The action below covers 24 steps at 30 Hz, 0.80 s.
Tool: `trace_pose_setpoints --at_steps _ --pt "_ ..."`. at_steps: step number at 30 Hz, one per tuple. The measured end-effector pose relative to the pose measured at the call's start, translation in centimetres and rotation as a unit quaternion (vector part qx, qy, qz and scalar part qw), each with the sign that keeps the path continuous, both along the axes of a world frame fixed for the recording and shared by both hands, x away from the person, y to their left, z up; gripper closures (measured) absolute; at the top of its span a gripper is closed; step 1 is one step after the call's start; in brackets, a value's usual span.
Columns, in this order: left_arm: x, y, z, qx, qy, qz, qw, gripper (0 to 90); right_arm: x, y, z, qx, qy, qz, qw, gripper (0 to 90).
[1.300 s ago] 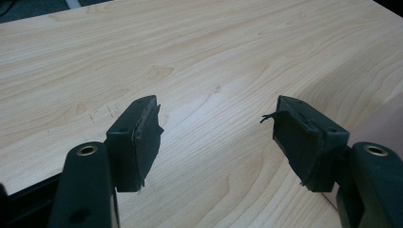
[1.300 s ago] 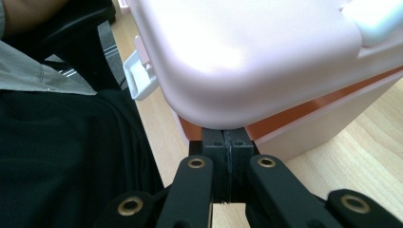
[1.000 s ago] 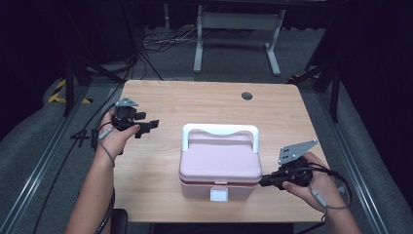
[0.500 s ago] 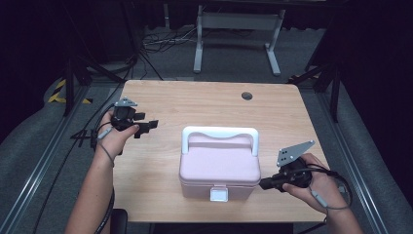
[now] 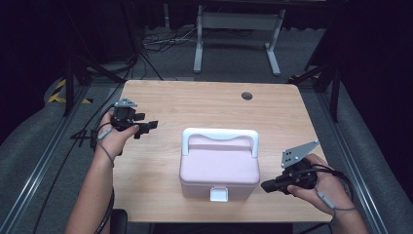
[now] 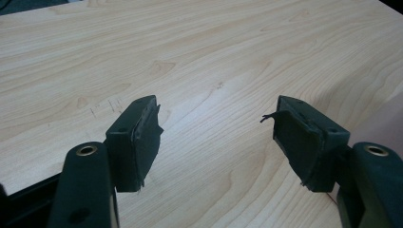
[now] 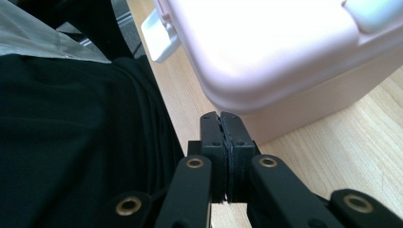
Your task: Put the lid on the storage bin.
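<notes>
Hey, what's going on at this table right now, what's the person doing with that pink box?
A person sits at a wooden table with a handheld gripper in each hand. A pink box with a white handle and a white front latch stands closed in the middle. The right gripper, jaws shut and empty, points at the box's near right corner. The left gripper is held open above bare tabletop, away from the box.

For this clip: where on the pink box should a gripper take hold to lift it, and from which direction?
Probably the white handle on the pink box. It lies folded flat on the lid, its bar along the far edge, so come from above with open jaws across that bar. The body looks too wide and smooth. The left gripper is open; the right gripper is shut beside the box's front corner.
</notes>
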<state>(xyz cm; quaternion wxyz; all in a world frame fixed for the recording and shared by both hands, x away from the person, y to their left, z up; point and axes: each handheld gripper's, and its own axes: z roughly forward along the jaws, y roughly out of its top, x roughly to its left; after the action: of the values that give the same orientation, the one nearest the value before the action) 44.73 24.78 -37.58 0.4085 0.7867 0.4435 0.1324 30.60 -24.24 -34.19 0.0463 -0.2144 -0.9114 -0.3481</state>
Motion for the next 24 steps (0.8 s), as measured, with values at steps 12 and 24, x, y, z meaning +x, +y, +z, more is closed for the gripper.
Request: trace_pose_setpoints --at_steps 12,24 --pt "-1.0 0.6 -0.4 0.001 0.006 0.013 0.9999 33.1 0.3 -0.8 1.9 0.069 -0.028 -0.026 0.9969 75.6" --pt "-2.9 1.9 -0.5 0.004 0.008 0.028 0.9996 33.0 1.9 -1.6 3.3 0.125 -0.069 -0.079 0.9866 56.1"
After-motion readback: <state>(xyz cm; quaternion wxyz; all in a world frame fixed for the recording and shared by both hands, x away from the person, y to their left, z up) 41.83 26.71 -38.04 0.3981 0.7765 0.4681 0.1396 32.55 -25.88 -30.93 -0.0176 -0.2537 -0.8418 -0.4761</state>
